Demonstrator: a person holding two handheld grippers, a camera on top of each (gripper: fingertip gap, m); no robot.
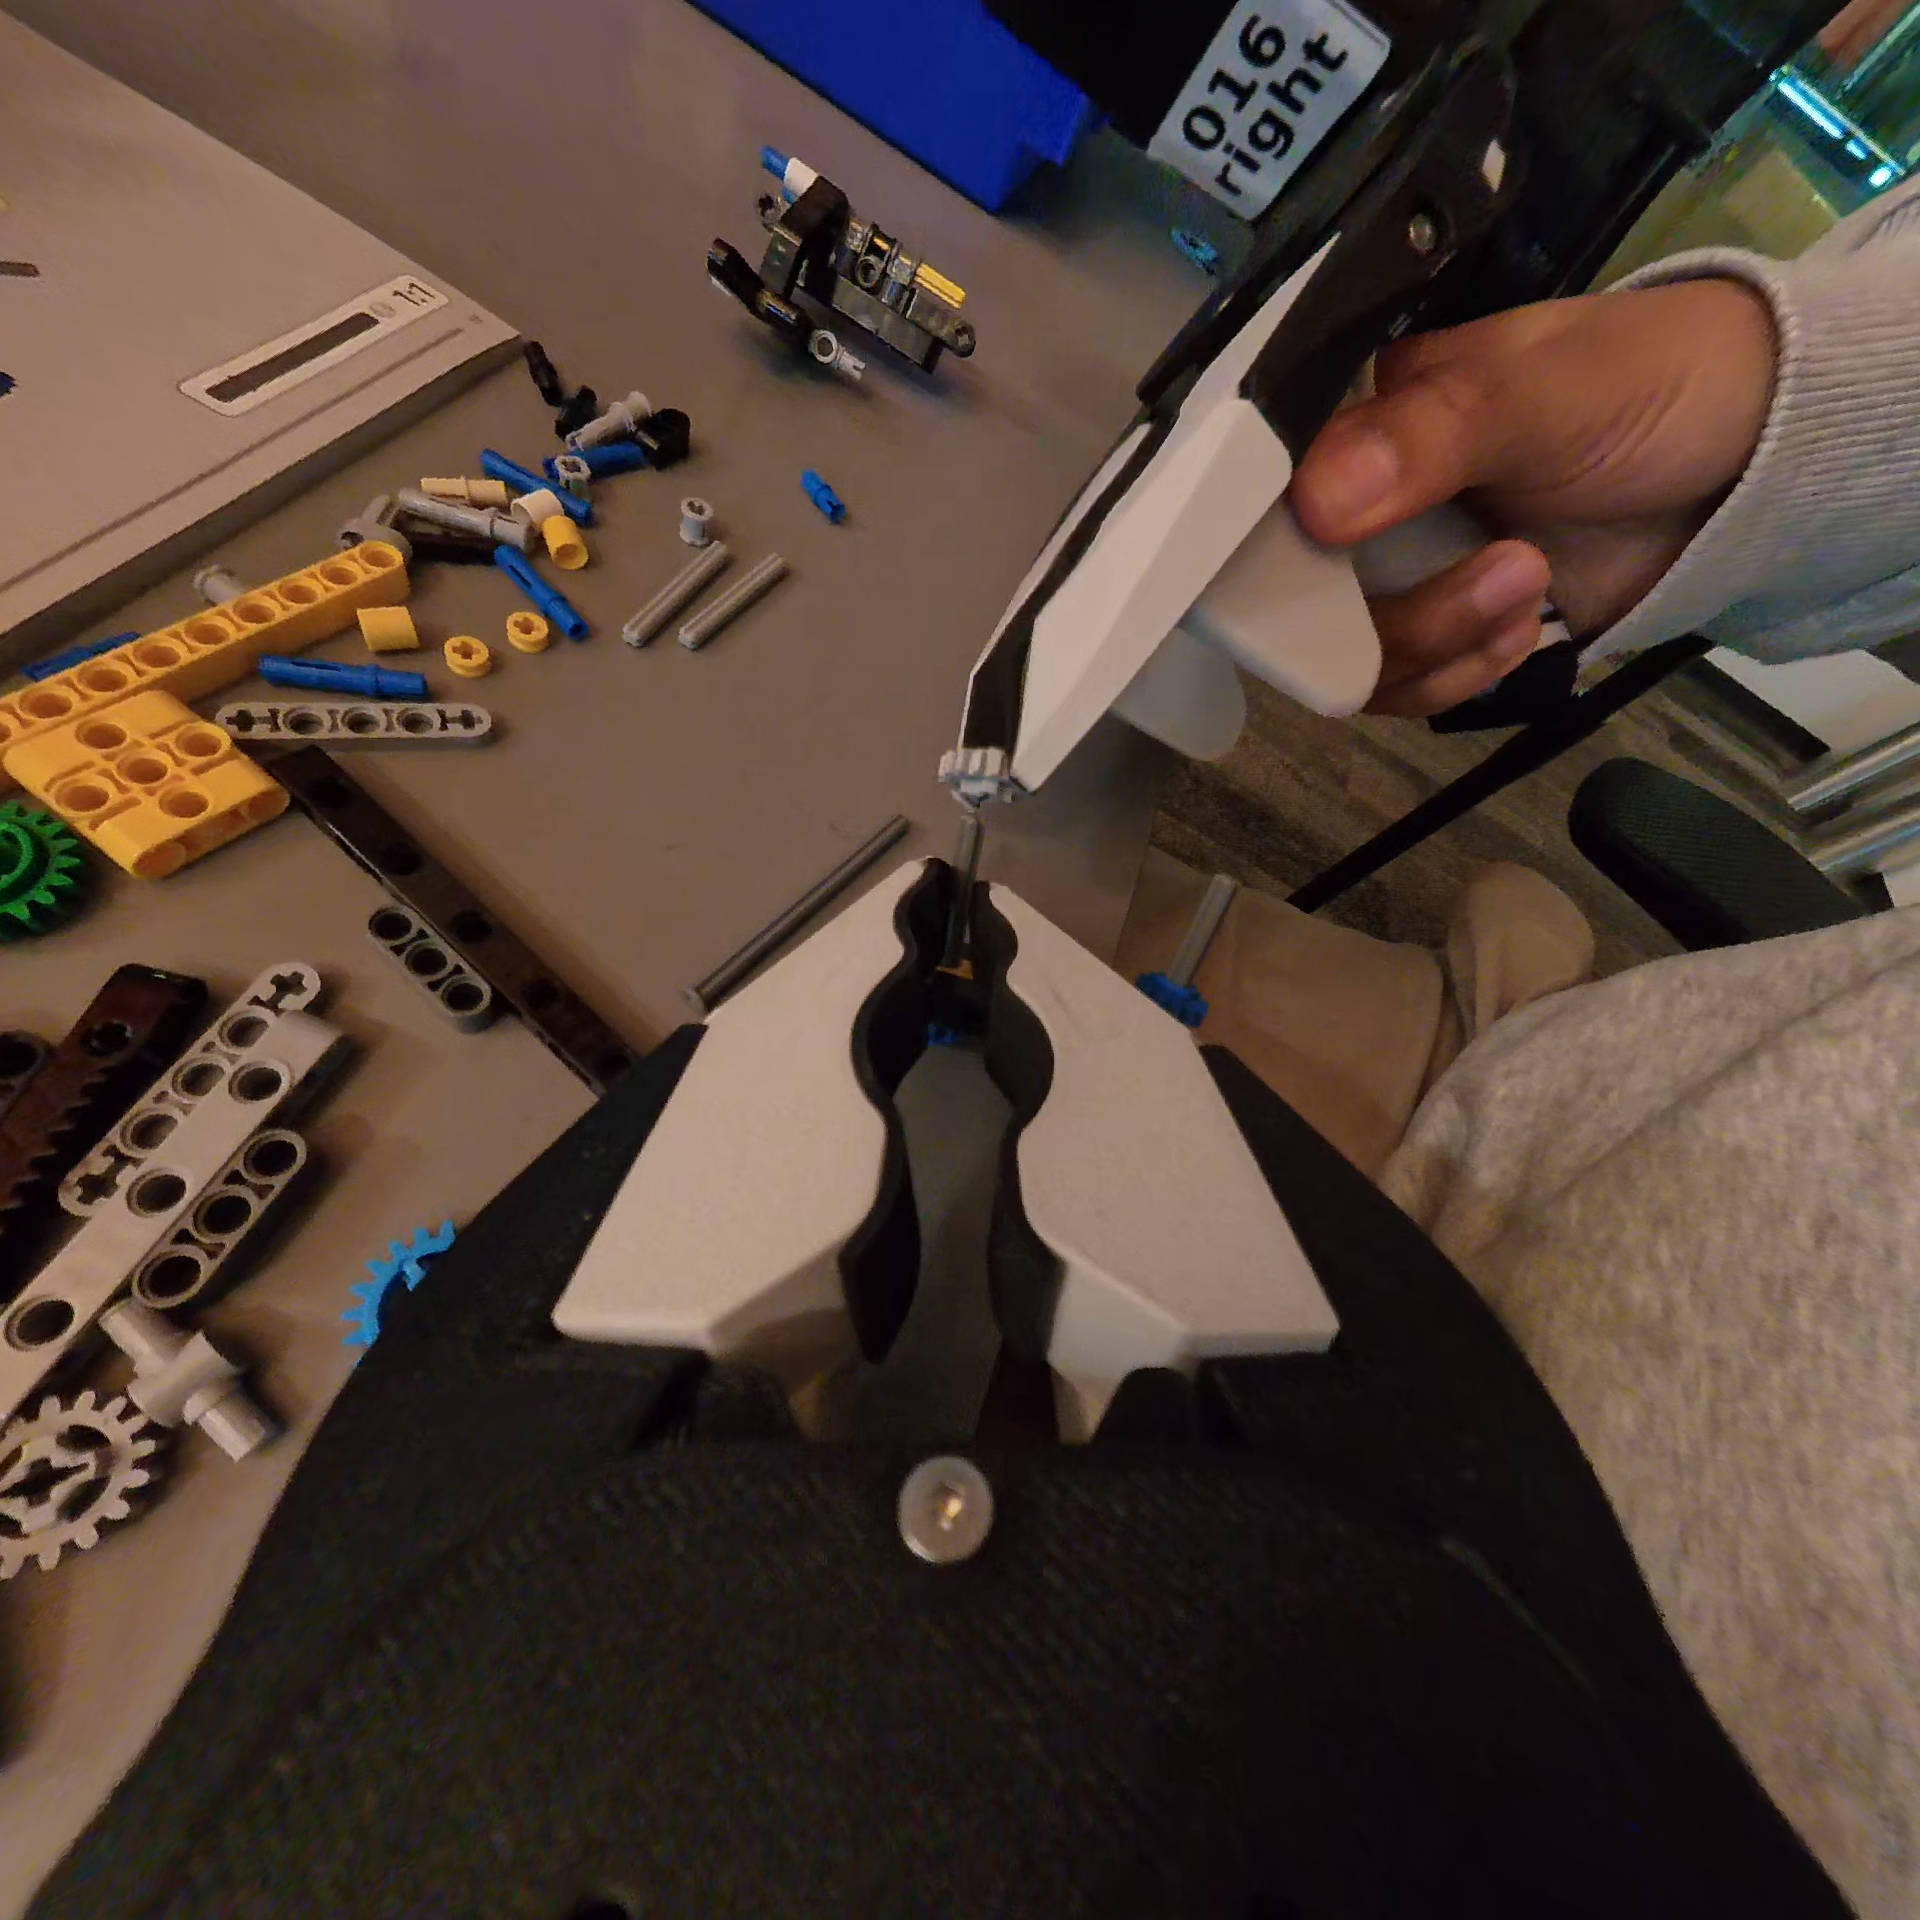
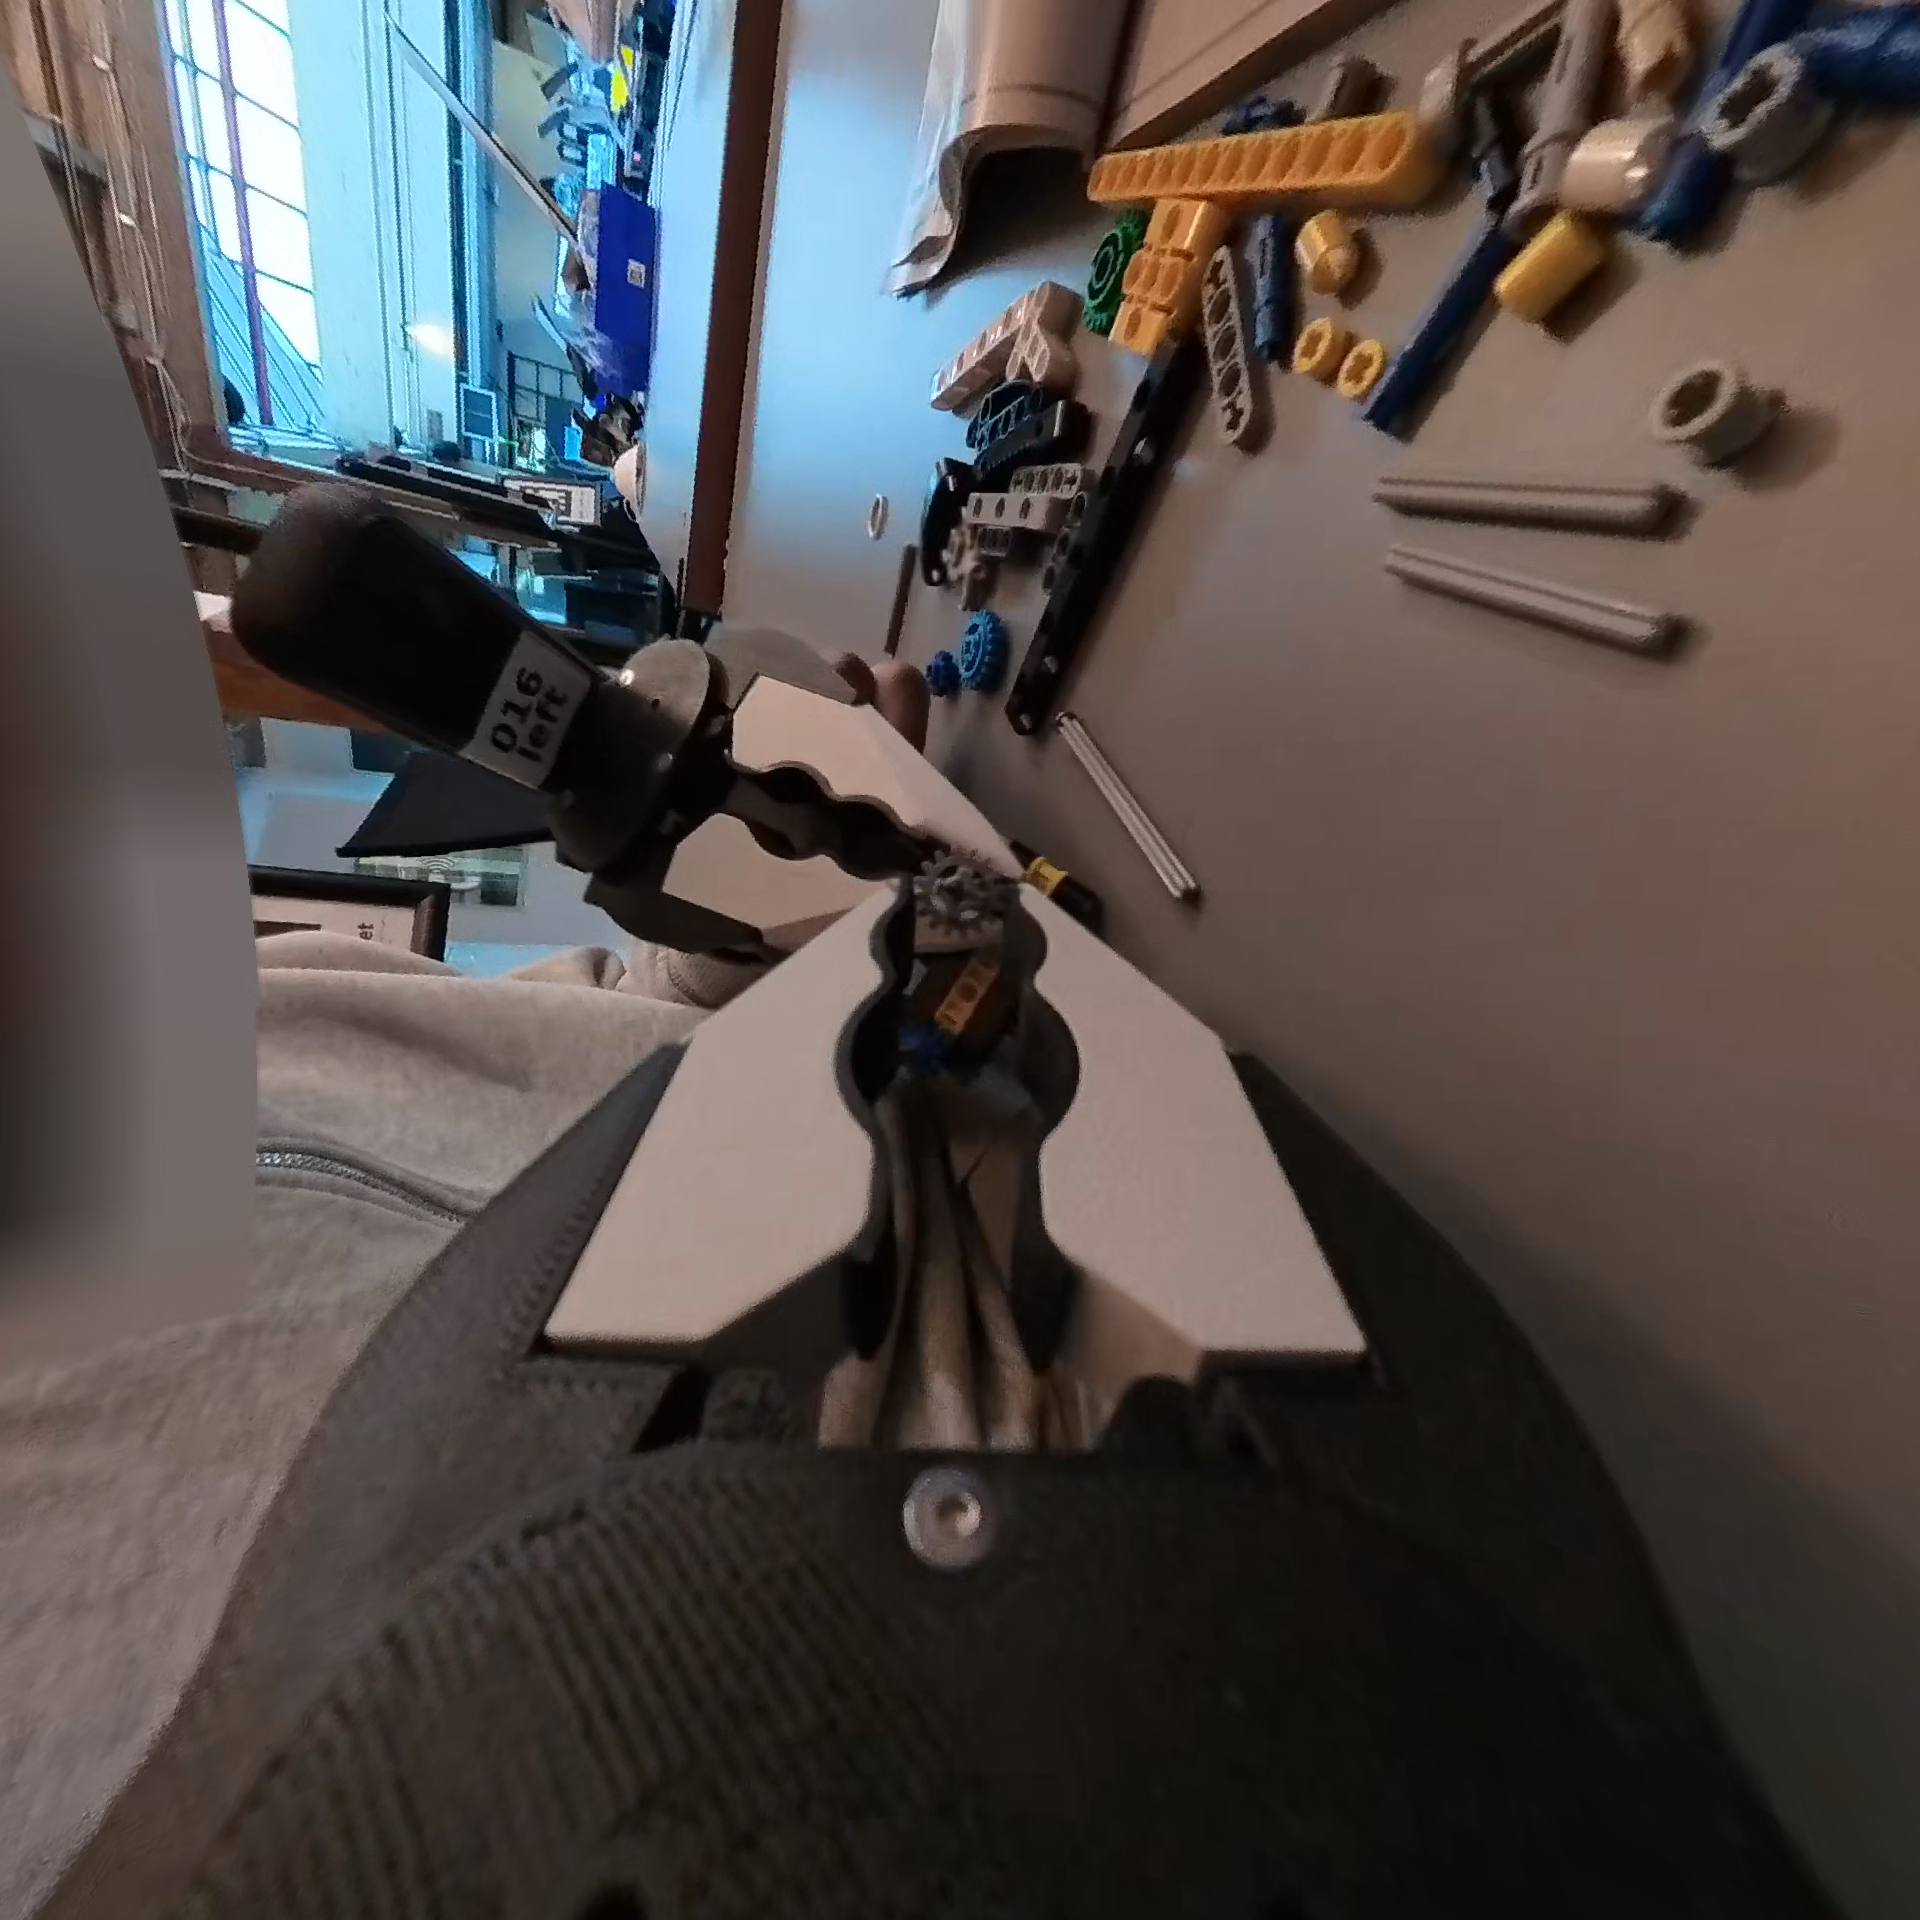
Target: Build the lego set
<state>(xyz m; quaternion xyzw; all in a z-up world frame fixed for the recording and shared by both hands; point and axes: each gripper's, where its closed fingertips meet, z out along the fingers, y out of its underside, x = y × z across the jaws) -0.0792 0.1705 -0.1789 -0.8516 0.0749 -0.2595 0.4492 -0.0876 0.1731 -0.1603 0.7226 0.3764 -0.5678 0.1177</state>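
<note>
Lego parts are lying scattered over a grey table (image 1: 644, 790), most of them loose, so by my judgement the build is sitting at an early stage.

Left wrist view: the left gripper (image 1: 961, 883) is clamping its fingers together on a thin axle (image 1: 968, 847) that is sticking up past the tips, with a bit of yellow and blue showing lower in the gap. The right gripper (image 1: 992, 784), held in a hand (image 1: 1538, 488), is coming in from the upper right and pinching a small grey gear (image 1: 977, 781) just above the axle's end; gear and axle are nearly touching, and I cannot tell whether the gear is seated. Farther back, a small black subassembly (image 1: 842, 281) is standing finished, apart from the loose pile. Yellow beams (image 1: 187, 665), blue pins, grey axles and a green gear (image 1: 31, 862) are waiting to the left.

Right wrist view: the right gripper (image 2: 956, 914) is closing its fingers on the gear (image 2: 956, 899), with yellow and blue pieces visible behind it in the gap. The left gripper (image 2: 935, 852) is reaching in from the left, its tips meeting the gear. Loose beams, pins and two grey axles (image 2: 1527, 561) are lying on the table beyond.

Judging from this, the gear is being fitted onto the axle, and most pieces are remaining to be joined.
</note>
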